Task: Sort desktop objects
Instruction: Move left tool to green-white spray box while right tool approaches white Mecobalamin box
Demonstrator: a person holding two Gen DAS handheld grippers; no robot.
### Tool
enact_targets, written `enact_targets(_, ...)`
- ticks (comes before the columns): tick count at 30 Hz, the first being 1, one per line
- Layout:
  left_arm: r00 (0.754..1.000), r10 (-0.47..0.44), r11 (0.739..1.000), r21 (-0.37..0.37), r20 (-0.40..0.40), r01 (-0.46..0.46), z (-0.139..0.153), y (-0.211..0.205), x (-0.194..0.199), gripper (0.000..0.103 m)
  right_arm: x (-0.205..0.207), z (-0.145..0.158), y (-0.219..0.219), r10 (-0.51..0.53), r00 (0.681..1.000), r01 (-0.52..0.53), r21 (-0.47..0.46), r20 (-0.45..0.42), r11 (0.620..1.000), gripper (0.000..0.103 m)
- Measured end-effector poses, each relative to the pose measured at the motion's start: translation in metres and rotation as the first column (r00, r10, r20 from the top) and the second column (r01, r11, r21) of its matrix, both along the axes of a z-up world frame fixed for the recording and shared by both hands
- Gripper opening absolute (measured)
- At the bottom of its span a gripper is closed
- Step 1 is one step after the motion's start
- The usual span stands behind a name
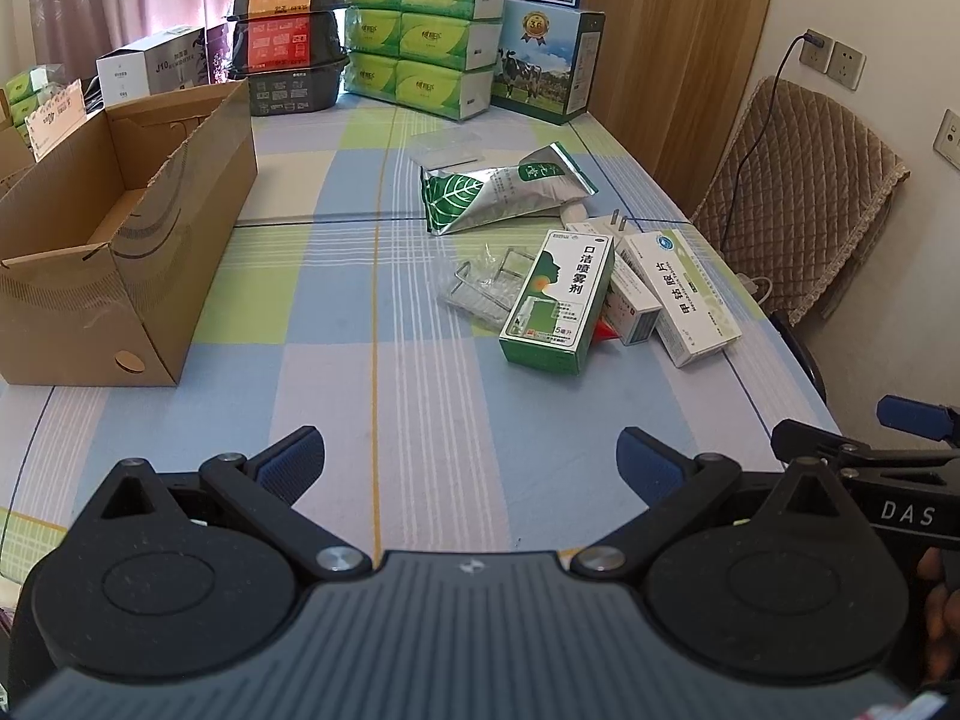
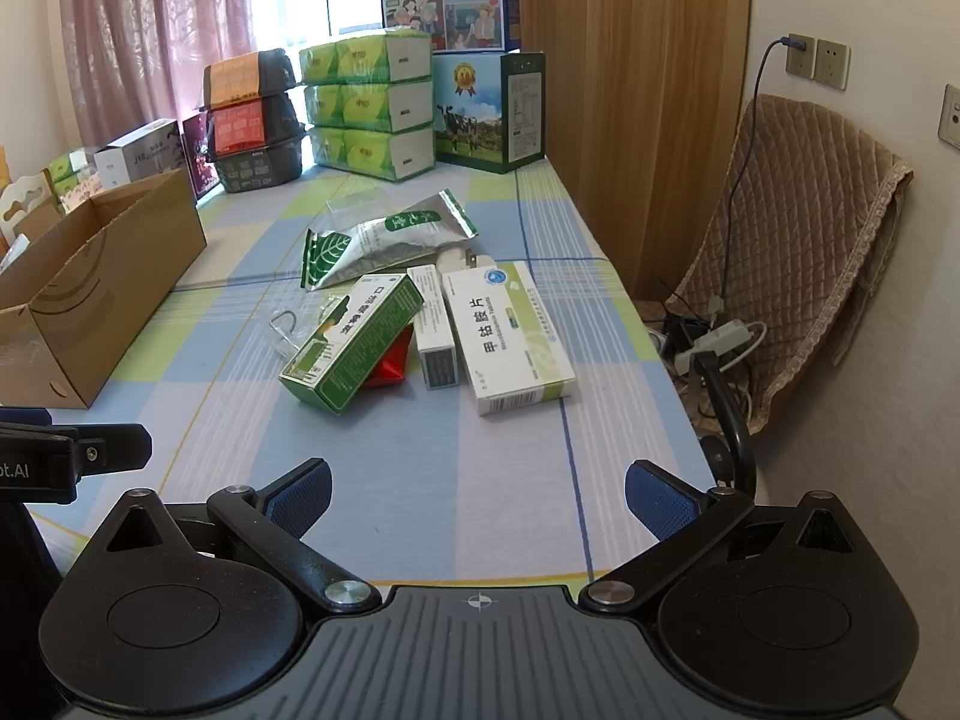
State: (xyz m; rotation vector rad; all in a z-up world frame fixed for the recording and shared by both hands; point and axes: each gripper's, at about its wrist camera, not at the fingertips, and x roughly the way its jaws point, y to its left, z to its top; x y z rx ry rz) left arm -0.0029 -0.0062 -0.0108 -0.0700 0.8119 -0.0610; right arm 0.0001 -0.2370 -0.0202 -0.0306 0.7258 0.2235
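Note:
A cluster of loose items lies on the checked tablecloth: a green spray box (image 1: pixel 558 306) (image 2: pixel 354 343), a white medicine box (image 1: pixel 681 297) (image 2: pixel 510 336), a small white box (image 1: pixel 630 306) (image 2: pixel 435 330), a red piece (image 2: pixel 390 363) under the green box, a silver leaf-print pouch (image 1: pixel 498 192) (image 2: pixel 378 240), a white plug (image 1: pixel 594 222) and a clear plastic packet (image 1: pixel 486 288). An open cardboard box (image 1: pixel 126 240) (image 2: pixel 90 282) stands at the left. My left gripper (image 1: pixel 471 465) and right gripper (image 2: pixel 477 495) are both open, empty, short of the cluster.
Stacked green tissue packs (image 1: pixel 426 36), black food containers (image 1: pixel 288 30), a milk carton box (image 1: pixel 546 66) and a white J10 box (image 1: pixel 150 66) line the far edge. A wooden panel (image 2: pixel 630 90) and a chair with a quilted cover (image 2: pixel 798 240) stand beside the table's right edge.

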Motion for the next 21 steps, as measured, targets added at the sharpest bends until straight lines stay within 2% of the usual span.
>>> enact_targets(11,1.000,-0.017,1.000,0.001,0.015,0.017,0.007,-0.003,-0.002,0.102,0.003,0.001,-0.002,-0.003,1.000,0.003,-0.003,-0.017,1.000,0.101)
enact_targets(17,0.998,-0.065,0.998,-0.002,0.018,0.065,0.015,-0.005,0.009,0.102,0.015,0.006,-0.011,0.022,0.998,-0.018,0.059,-0.067,0.998,0.101)
enact_targets(21,0.994,-0.114,0.994,-0.003,-0.001,0.114,0.015,-0.007,0.026,0.102,0.029,0.016,-0.009,0.058,0.998,-0.058,-0.013,-0.025,0.998,0.101)
